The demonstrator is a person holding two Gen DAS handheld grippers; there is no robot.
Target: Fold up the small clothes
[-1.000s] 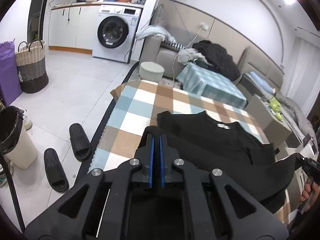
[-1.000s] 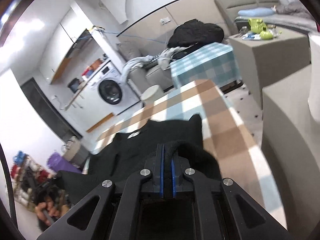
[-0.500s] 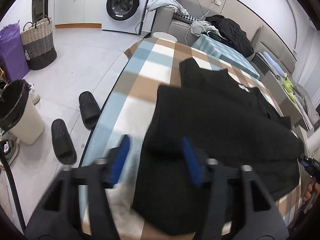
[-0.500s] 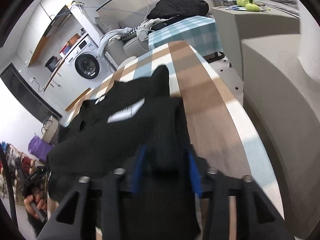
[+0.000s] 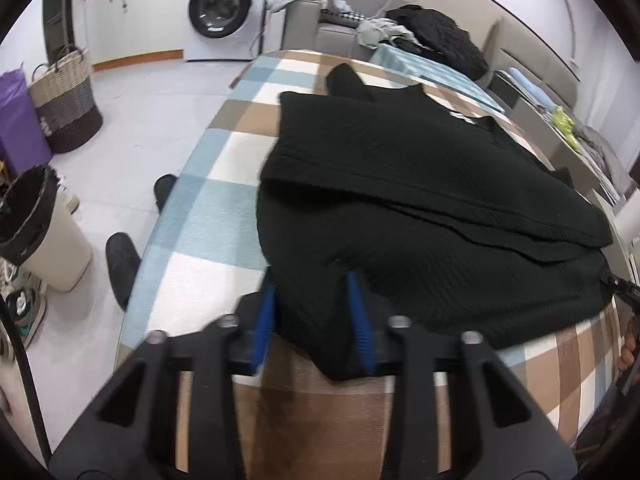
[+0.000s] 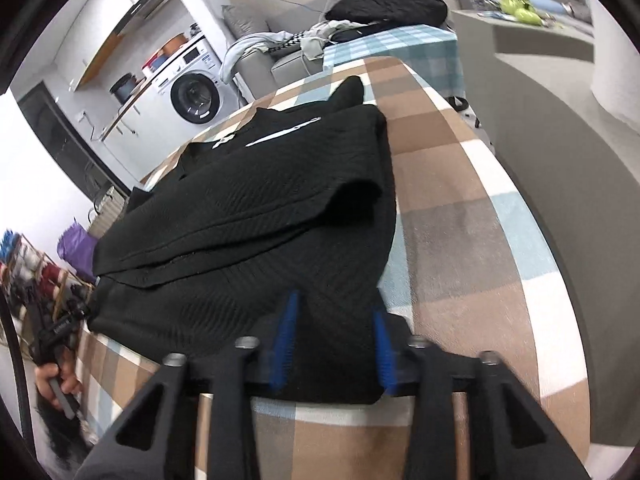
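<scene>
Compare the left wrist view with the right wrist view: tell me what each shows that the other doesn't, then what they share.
Only the left wrist view shows the slippers, the bin and the woven basket. Only the right wrist view shows a hand gripping the other tool, and a grey block with green items. Both show the folded black garment on the checked tablecloth, and the washing machine.

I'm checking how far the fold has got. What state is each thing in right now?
Black top: folded over itself, lying on the checked table.
Left gripper: jaws apart and just been closing, near corner of the top between them.
Right gripper: the same, astride the other near corner.
Washing machine: door shut.
Bin: open, lined with a black bag.
</scene>
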